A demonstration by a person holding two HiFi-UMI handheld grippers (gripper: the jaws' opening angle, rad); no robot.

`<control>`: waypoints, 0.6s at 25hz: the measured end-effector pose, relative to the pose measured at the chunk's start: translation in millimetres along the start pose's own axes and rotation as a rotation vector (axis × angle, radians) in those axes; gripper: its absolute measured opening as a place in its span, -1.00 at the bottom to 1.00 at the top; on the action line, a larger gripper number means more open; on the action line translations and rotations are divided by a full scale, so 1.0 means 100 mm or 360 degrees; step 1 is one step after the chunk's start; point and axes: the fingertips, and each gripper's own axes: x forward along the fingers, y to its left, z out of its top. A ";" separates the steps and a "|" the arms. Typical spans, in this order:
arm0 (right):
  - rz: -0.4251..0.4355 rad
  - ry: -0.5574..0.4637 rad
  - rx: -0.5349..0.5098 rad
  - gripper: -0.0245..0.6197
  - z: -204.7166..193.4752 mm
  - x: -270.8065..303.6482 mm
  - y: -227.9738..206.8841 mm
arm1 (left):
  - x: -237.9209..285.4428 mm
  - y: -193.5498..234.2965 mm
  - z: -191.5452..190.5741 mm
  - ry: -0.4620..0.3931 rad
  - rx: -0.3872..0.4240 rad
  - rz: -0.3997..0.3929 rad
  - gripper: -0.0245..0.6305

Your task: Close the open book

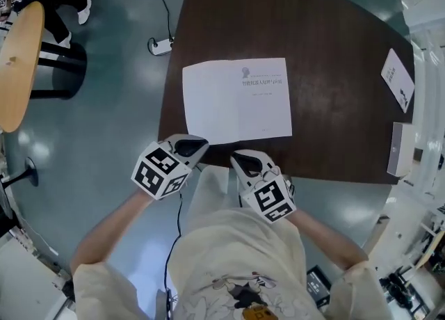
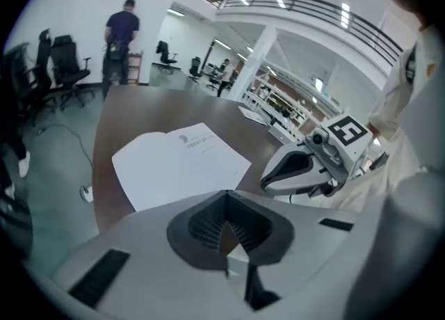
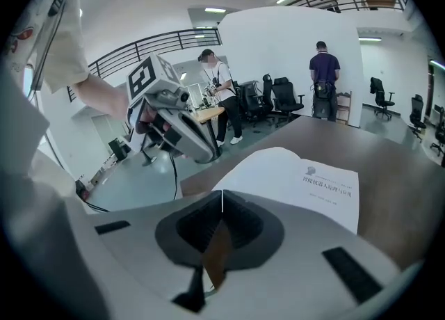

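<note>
Head view: one white book (image 1: 236, 101) is seen lying flat by the left edge of the dark brown desk (image 1: 334, 103), close to its near left corner. The left tongs (image 1: 192, 147) and the right tongs (image 1: 243, 162) are held over the near edge.

Left gripper view: the left tongs are clenched, empty.

Right gripper view: the right tongs are likewise clenched on nothing. A grey floor (image 3: 139, 179) and office chairs (image 3: 278, 99) are shown beyond.
</note>
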 end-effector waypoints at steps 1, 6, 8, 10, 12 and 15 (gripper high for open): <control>0.0005 0.0004 0.0001 -0.90 0.00 0.01 0.03 | 0.02 -0.02 -0.06 -0.0055 -0.0129 0.0001 -0.91; 0.0031 0.0034 -0.0013 -0.90 -0.02 0.08 0.15 | 0.14 -0.03 -0.32 -0.0422 -0.0728 0.0048 -0.91; 0.0042 0.0054 -0.0025 -0.90 -0.05 0.10 0.18 | 0.22 -0.04 -0.44 -0.0480 -0.0822 0.0079 -0.91; 0.0052 0.0073 -0.0035 -0.90 -0.08 0.11 0.21 | 0.29 -0.05 -0.56 -0.0502 -0.0905 0.0091 -0.90; 0.0061 0.0089 -0.0042 -0.90 -0.10 0.13 0.24 | 0.36 -0.04 -0.66 -0.0527 -0.1016 0.0098 -0.83; 0.0068 0.0107 -0.0044 -0.90 -0.10 0.16 0.27 | 0.46 0.02 -0.76 -0.0637 -0.1268 0.0091 -0.70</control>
